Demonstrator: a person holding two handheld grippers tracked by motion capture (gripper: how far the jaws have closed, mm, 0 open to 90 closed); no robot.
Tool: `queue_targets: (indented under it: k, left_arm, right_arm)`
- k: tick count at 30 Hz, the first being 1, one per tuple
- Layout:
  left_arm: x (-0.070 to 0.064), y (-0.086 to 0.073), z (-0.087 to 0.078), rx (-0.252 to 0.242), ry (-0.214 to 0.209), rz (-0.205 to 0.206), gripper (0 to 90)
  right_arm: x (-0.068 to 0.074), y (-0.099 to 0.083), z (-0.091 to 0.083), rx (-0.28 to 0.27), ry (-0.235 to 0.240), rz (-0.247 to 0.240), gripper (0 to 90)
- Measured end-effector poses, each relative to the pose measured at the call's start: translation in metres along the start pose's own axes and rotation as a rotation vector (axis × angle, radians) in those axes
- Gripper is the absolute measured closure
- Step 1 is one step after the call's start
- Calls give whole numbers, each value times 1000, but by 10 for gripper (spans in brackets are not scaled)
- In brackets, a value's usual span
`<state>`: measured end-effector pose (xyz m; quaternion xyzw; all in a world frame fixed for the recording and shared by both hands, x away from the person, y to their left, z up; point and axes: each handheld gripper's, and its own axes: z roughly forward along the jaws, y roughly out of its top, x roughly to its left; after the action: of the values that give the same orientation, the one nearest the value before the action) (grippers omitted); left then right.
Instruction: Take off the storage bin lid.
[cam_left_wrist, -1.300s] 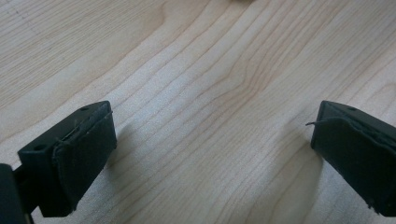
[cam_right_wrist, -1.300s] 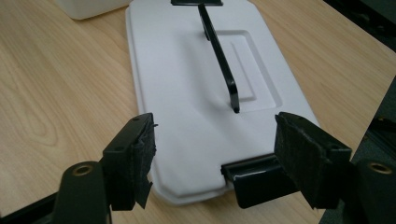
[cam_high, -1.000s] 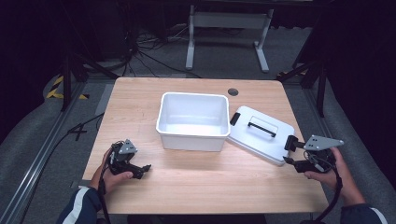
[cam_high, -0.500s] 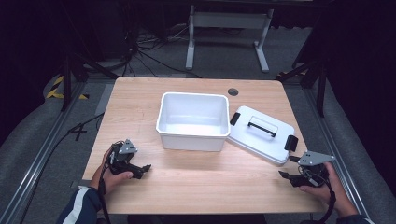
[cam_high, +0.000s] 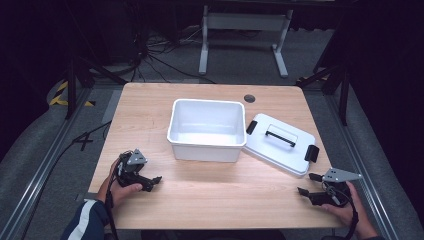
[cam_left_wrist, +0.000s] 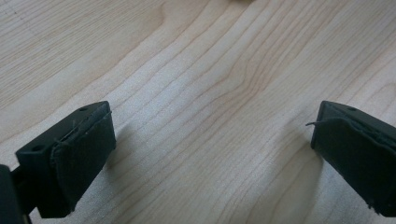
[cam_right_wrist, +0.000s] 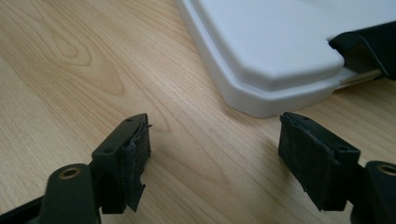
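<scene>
The flat white plastic lid with black handle is lying on the light wooden surface, beside the open white plastic tub. The right gripper, nearer, is facing the lid's corner, jaws gaping empty. The left gripper is resting apart, jaws wide, empty.

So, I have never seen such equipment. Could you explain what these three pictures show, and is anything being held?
A person sits at a wooden table holding a hand-operated two-jaw tool in each hand: the left gripper and the right gripper. One picture looks down from above. The other two come from small cameras riding on each gripper, looking along its black jaws. On the table stand an open white bin and, beside it, its lid with a black handle. Both grippers are open and hold nothing.
</scene>
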<state>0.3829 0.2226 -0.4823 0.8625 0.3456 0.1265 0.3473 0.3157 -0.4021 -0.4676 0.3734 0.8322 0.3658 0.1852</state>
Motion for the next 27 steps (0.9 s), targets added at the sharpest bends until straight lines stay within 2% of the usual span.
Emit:
queue_targets:
  k: [27]
  left_arm:
    - [0,0,0,0,-1,2,2]
  right_arm:
    - [1,0,0,2,-14,13,237]
